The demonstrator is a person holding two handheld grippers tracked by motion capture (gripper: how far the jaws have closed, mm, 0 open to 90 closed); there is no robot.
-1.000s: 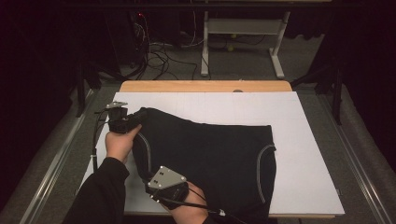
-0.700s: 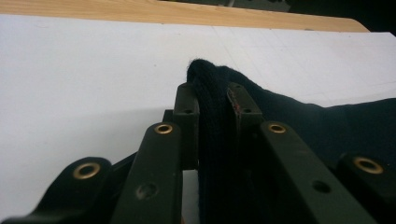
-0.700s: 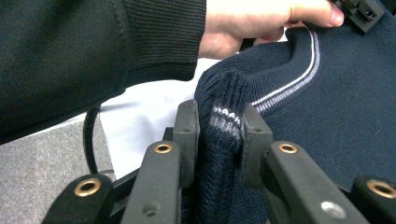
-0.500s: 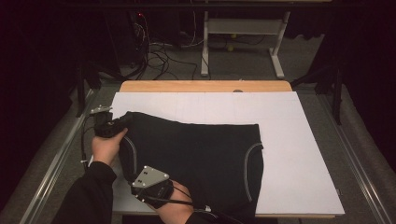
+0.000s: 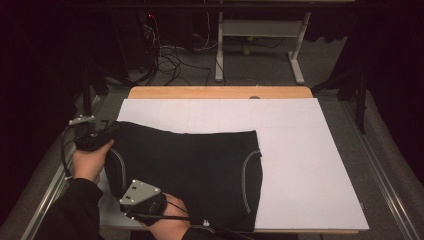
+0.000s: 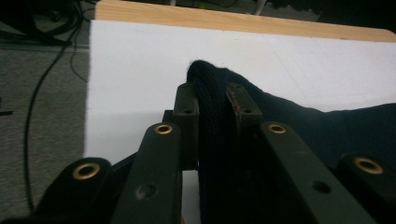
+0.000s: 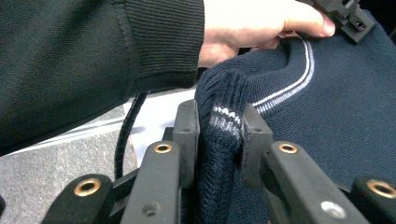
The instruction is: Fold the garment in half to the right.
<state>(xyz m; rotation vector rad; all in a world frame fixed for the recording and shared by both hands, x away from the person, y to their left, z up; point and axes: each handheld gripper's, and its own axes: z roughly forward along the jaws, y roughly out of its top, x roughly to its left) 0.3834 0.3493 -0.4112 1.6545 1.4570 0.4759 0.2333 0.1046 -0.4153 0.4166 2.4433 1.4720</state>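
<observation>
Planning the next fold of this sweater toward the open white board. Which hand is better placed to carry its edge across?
Neither alone: both tools clamp the sweater. The left tool grips the far corner, the right tool the near striped hem, so probably both together; the left faces open board.

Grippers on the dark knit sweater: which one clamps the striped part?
The right gripper, near the table's front edge. Its jaws pinch a fold of the dark navy knit sweater crossed by pale stripes; the left gripper clamps plain dark knit at the far left corner.
</observation>
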